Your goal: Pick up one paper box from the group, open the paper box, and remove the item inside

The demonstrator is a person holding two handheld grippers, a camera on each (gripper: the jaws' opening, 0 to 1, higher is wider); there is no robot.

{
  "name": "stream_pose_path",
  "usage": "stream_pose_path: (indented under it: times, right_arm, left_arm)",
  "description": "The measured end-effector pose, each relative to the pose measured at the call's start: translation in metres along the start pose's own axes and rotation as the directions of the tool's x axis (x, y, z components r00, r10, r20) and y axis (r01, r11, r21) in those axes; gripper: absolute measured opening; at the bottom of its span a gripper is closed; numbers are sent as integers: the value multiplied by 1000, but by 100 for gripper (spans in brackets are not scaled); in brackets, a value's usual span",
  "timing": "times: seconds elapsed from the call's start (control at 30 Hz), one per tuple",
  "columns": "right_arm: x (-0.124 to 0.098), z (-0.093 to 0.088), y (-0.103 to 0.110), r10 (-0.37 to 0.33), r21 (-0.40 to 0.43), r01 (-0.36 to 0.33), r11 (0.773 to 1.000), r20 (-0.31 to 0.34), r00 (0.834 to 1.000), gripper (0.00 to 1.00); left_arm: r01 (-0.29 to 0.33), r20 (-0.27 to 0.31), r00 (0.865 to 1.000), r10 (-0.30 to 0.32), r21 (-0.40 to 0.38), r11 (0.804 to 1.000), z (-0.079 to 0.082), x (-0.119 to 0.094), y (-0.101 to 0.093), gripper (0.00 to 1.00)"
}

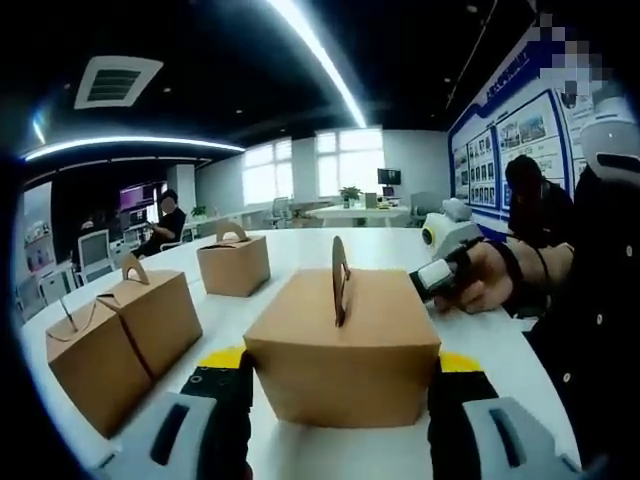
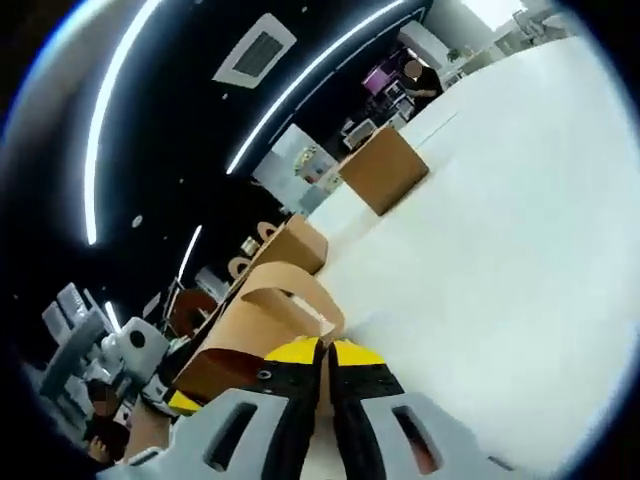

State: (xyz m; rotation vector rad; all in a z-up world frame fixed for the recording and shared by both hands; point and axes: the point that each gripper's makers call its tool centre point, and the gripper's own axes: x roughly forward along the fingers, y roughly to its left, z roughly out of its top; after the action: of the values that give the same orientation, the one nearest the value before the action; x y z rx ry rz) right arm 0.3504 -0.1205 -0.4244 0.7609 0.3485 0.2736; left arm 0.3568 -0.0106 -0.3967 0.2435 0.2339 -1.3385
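While jaws stand wide, left hand-held gripper (image 1: 340, 400) straddles paper box (image 1: 342, 345), right hand-held gripper (image 2: 322, 385) clenched, pinching nothing visible.

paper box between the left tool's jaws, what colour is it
Plain kraft brown, handle included. The paper box shows best in the left gripper view.

The left claw (image 1: 340, 400) is held wide open, its two jaws set well apart at the bottom of the left gripper view. To its right, a hand (image 1: 487, 280) is seen gripping the other tool. The right claw (image 2: 325, 385) is pressed together, jaws touching.
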Motion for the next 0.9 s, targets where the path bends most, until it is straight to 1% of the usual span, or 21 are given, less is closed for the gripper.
stream_pose_path:
  times: [0.2,0.27,0.33,0.37,0.5,0.67,0.77,0.9]
  right_arm:
    - [-12,22,-2,0,3,0,1000,59,998,6]
    - [-16,32,1,12,9,-13,1000,82,997,5]
    - [-19,37,3,21,14,-23,1000,93,995,5]
    - [-22,44,7,44,25,-47,999,109,993,6]
    - [-27,51,14,76,50,-83,995,122,990,6]
    - [-31,58,25,131,77,-143,987,137,982,15]
    - [-35,63,30,161,82,-174,981,144,976,18]
    - [-35,57,41,196,73,-207,976,131,972,18]
  left_arm:
    - [-1,-10,1000,1,2,1000,-2,-4,2,70]
    - [-11,-15,1000,11,-1,1000,-2,-6,4,69]
    - [-16,-16,1000,15,-2,1000,-2,-7,5,69]
    - [-21,-16,1000,21,-1,1000,-2,-8,6,69]
    - [-28,-17,999,27,-5,1000,0,-8,1,69]
    - [-37,-12,999,37,-13,999,1,-14,-3,68]
    - [-54,7,999,54,-27,998,6,-21,-3,67]
    - [-74,15,997,75,-30,997,10,-27,-4,66]
